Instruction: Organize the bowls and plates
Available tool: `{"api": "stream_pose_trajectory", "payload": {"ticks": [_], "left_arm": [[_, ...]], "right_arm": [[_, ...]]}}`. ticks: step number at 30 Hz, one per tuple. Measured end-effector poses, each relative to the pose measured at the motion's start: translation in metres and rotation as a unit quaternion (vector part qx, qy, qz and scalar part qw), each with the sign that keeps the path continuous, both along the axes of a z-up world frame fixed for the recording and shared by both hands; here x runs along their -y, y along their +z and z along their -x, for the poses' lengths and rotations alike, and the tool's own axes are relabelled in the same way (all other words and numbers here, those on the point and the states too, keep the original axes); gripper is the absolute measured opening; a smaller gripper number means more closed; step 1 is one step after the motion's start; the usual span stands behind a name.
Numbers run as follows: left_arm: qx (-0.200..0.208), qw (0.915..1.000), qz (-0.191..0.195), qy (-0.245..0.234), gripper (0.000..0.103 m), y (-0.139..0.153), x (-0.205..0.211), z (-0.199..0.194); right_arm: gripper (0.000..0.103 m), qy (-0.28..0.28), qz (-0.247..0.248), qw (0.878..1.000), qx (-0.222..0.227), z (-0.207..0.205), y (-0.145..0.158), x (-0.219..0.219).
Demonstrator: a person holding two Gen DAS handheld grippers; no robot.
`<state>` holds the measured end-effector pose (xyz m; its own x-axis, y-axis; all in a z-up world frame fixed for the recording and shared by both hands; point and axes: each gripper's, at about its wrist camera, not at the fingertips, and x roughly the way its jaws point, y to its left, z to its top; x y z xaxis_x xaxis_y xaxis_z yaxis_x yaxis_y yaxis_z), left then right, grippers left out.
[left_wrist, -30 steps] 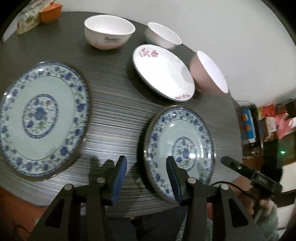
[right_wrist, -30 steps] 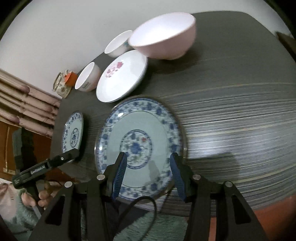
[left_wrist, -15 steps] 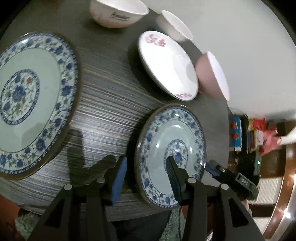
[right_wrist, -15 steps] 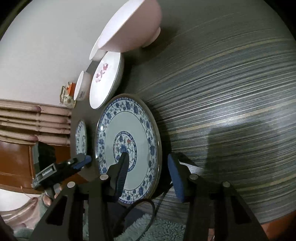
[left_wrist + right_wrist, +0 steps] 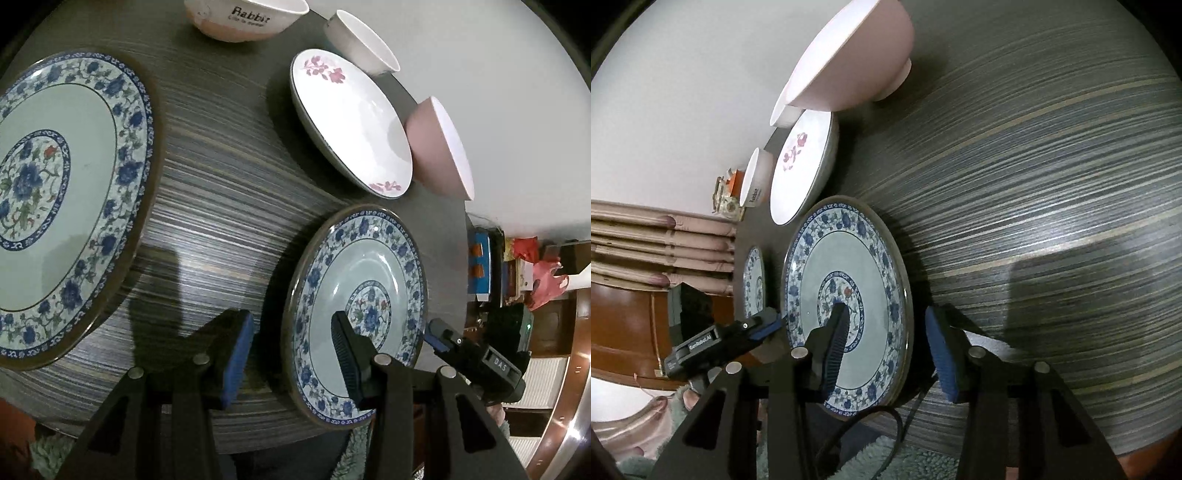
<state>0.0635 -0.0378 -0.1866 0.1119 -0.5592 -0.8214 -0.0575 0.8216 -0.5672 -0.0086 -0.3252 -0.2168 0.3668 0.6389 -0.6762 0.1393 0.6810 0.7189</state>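
Black left gripper [image 5: 291, 350] and right gripper [image 5: 886, 347] — blue-padded jaws, silver screws (one black cable).

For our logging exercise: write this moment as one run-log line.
left gripper: open, astride blue plate rim | right gripper: jaws just been closing, astride opposite rim, not clamped

Dark striped table [image 5: 1034, 184]; pleated pink curtain [image 5: 646, 240] far left; red plastic bag [image 5: 546, 284] on cluttered shelving, right.

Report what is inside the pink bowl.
Only bare white inner wall shows inside the pink bowl; nothing visible in it. Its bottom is hidden by its own side.
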Motion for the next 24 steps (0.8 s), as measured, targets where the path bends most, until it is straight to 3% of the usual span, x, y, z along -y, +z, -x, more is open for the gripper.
{"api": "stream_pose_trajectory", "payload": {"ticks": [14, 19, 24], "left_arm": [[-0.001, 1.0000, 0.005, -0.004, 0.042, -0.004, 0.000, -0.003], [-0.005, 0.9999, 0.008, -0.009, 0.031, -0.007, 0.004, -0.003], [-0.004, 0.9999, 0.005, -0.014, 0.028, -0.006, 0.005, -0.005]], "right_arm": [[0.023, 0.004, -0.002, 1.000, -0.006, -0.005, -0.009, 0.003], [0.020, 0.006, 0.001, 1.000, -0.009, -0.006, -0.011, -0.002], [0.016, 0.007, 0.000, 1.000, -0.011, -0.007, -0.013, -0.005]]}}
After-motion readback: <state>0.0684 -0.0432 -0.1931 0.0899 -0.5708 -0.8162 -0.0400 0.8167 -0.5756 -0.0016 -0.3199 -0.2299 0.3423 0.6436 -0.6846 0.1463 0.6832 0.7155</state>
